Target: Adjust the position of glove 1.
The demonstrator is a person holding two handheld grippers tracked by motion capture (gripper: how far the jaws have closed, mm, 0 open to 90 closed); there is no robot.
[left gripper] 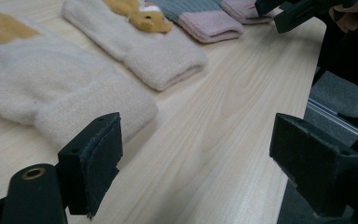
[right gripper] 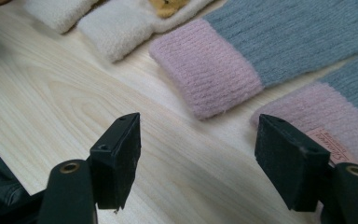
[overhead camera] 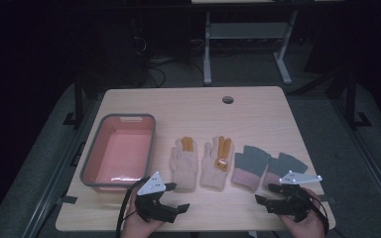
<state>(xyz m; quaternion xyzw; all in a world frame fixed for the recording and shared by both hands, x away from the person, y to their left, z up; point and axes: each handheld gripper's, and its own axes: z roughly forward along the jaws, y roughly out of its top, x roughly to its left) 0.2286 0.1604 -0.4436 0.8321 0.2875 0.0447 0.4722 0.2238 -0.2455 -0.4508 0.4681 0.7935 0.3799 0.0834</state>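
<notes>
Four gloves lie in a row on the wooden table (overhead camera: 258, 106). Two are cream gloves with orange-yellow fingers (overhead camera: 185, 163) (overhead camera: 217, 161); two are grey gloves with pink cuffs (overhead camera: 250, 166) (overhead camera: 284, 167). My left gripper (overhead camera: 177, 197) hovers near the front edge below the cream pair, open. In the left gripper view its jaws (left gripper: 200, 158) stand wide over bare wood beside a cream cuff (left gripper: 88, 109). My right gripper (overhead camera: 265, 194) is open just before the pink cuffs. In its own view (right gripper: 200, 158), one pink cuff (right gripper: 214, 70) lies ahead and the other (right gripper: 326, 116) by the right jaw.
A pink tub with a grey rim (overhead camera: 151, 144) stands at the table's left, with nothing in it. A round cable hole (overhead camera: 227, 99) sits near the far edge. Beyond the table, a desk frame (overhead camera: 243, 39) stands in the dark. The right gripper (left gripper: 289, 11) shows at the top right of the left gripper view.
</notes>
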